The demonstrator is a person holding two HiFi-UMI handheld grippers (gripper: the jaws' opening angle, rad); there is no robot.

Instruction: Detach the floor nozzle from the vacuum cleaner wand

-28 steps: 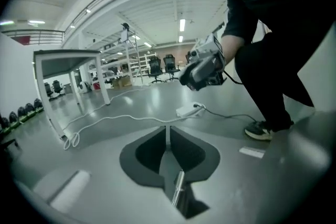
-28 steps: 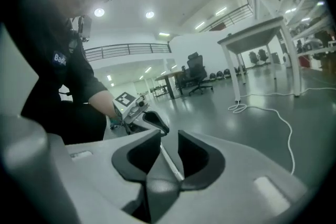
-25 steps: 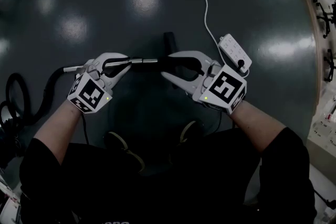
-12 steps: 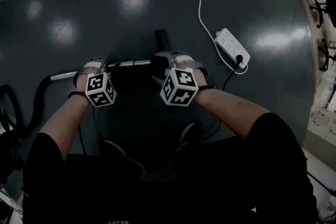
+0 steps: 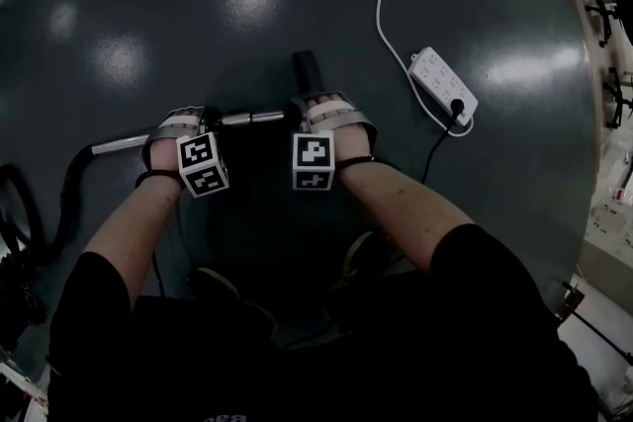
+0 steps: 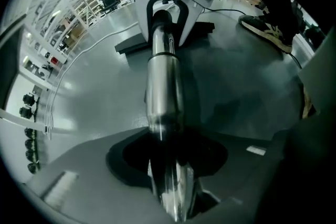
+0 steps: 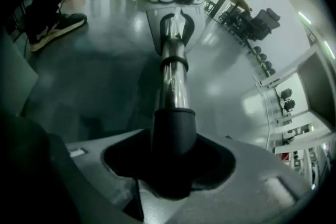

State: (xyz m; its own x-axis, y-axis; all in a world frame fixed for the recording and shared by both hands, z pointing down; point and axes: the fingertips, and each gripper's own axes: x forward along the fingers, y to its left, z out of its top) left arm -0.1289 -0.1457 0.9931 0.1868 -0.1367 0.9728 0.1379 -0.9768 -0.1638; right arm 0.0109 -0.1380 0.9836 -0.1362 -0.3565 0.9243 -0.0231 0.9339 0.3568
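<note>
The wand (image 5: 253, 118) lies across the dark floor (image 5: 247, 5) in front of the person, the floor nozzle (image 5: 306, 71) still joined at its right end. The left gripper (image 5: 178, 126) points down, its jaws apart around the bare metal tube. The right gripper (image 5: 331, 109) has its jaws apart around the black collar (image 7: 173, 134) beside the nozzle. Both pairs have just been closing, and neither presses yet.
</note>
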